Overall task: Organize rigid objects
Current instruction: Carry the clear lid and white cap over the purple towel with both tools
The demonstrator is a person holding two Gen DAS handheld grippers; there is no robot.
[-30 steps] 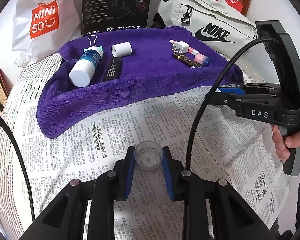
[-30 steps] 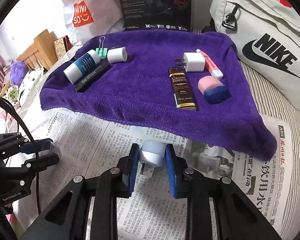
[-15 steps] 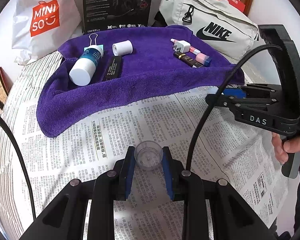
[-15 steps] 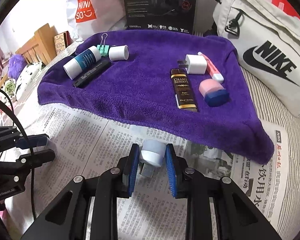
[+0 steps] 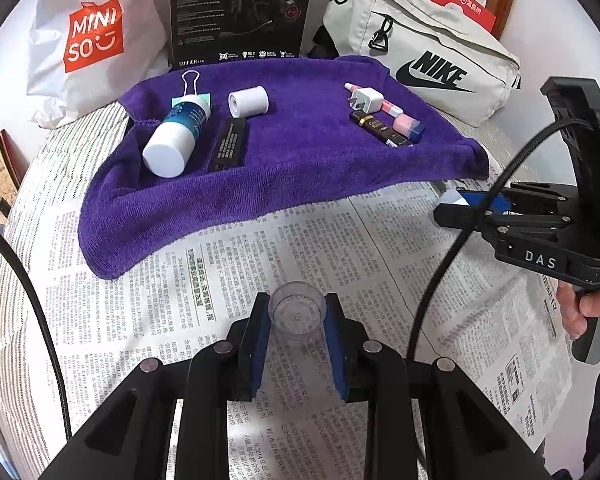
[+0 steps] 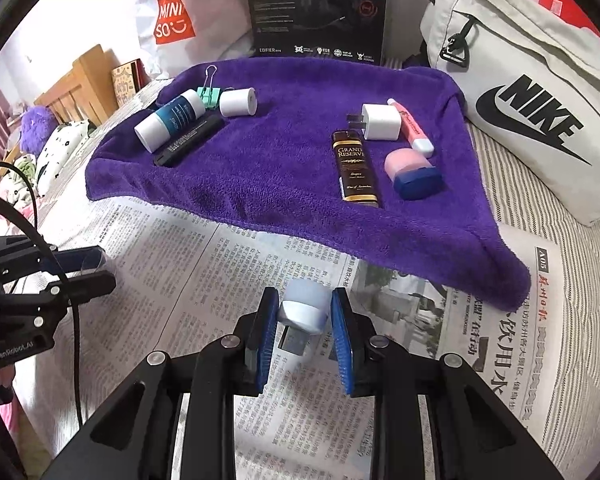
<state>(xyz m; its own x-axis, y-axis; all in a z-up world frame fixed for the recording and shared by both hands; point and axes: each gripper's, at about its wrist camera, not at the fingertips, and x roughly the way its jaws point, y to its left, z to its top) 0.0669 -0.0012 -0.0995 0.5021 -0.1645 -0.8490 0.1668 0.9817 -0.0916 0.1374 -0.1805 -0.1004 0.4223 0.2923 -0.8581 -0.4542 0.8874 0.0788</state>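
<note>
Now left gripper (image 5: 298,334) pinches clear cap (image 5: 297,312), right gripper (image 6: 304,326) pinches USB stick (image 6: 303,308), both above newspaper (image 6: 204,288), just short of purple towel (image 6: 284,176). Probably light, stiff, slick plastic; grip across sides w/ pads.

Two low wrist views, shared purple towel (image 5: 300,160).

"MINISO" on the white bag (image 5: 88,40), "NIKE" on the grey bag (image 6: 532,112), "GRAND RESERVE" on the brown box (image 6: 355,168).

Nike bag (image 6: 532,92) cropped at edge
</note>
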